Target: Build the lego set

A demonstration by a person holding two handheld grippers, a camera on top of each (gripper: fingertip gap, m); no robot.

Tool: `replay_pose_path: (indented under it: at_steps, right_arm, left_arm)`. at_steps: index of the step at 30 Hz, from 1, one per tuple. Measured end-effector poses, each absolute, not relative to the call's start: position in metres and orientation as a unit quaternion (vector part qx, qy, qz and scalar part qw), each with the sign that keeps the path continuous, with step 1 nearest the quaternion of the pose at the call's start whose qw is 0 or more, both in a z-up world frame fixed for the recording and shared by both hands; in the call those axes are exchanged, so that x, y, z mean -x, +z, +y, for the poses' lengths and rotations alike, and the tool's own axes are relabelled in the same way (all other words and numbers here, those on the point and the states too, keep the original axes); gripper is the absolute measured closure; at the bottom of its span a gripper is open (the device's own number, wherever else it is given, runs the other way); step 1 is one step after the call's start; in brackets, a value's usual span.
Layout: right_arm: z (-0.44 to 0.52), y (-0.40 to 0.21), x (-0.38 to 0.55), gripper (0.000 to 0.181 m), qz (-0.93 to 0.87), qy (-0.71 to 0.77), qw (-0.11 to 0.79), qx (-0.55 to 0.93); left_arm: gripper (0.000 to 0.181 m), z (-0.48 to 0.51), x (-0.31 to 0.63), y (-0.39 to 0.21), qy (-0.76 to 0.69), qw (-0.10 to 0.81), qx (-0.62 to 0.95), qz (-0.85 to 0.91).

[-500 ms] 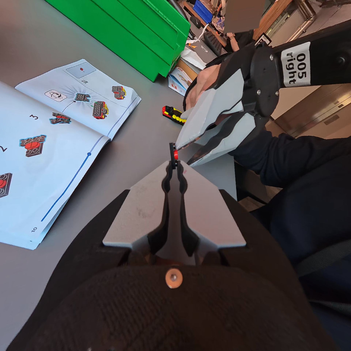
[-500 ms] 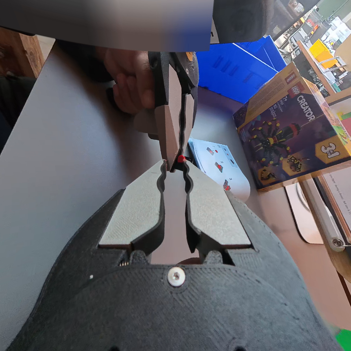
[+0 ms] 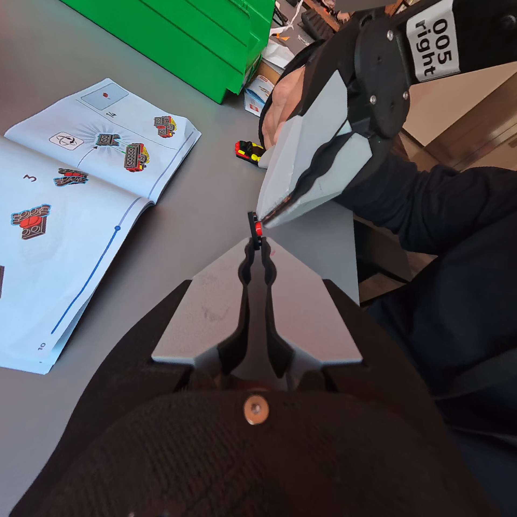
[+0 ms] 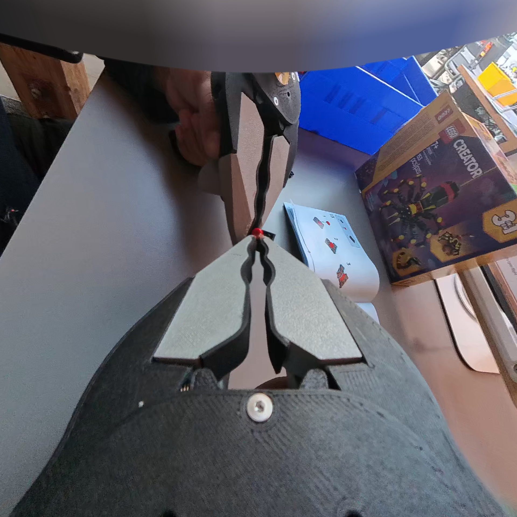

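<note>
- Cluttered workshop shelving with yellow bins (image 4: 498,81) fills the background, with wooden furniture along the room's edge
- Grey tabletop (image 3: 195,223) spreads under everything, matte and smooth, its near edge ending beside a person's dark sleeve (image 3: 436,195)
- Green storage bins (image 3: 179,39) stand at the far side of the table in the left wrist view; blue bins (image 4: 363,106) stand at the back in the right wrist view
- Lego set box (image 4: 436,207) stands tilted near the blue bins, beside the open instruction booklet (image 3: 56,223) lying flat on the table
- Small red, yellow and black partial build (image 3: 249,149) sits on the table past the booklet
- Left gripper (image 3: 256,243) is clenched on a thin black plate (image 3: 253,223) held on edge above the table
- Right gripper (image 4: 257,243) is pinched closed, its tips at the tiny red round stud (image 3: 258,226) on that plate; whether it actually clamps the stud I cannot tell
</note>
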State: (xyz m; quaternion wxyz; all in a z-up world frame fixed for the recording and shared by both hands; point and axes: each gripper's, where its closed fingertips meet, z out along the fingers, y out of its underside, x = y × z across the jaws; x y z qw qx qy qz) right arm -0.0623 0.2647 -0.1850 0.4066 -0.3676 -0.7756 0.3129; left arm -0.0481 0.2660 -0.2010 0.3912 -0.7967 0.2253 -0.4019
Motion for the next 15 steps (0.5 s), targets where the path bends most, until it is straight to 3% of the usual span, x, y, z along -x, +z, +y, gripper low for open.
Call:
replay_pose_path:
  at_steps: [2,15]
  right_arm:
    - [0.2630,-0.1864,0.0626,0.175,-0.778,0.312,0.402,0.367]
    - [0.2654,-0.1897,0.0642,0.181,-0.778,0.304,0.401,0.376]
  left_arm:
    - [0.180,0.2669,0.0498,-0.2010,-0.407,0.389,0.797,0.218]
    - [0.181,0.2658,0.0496,-0.2055,-0.389,0.384,0.807,0.225]
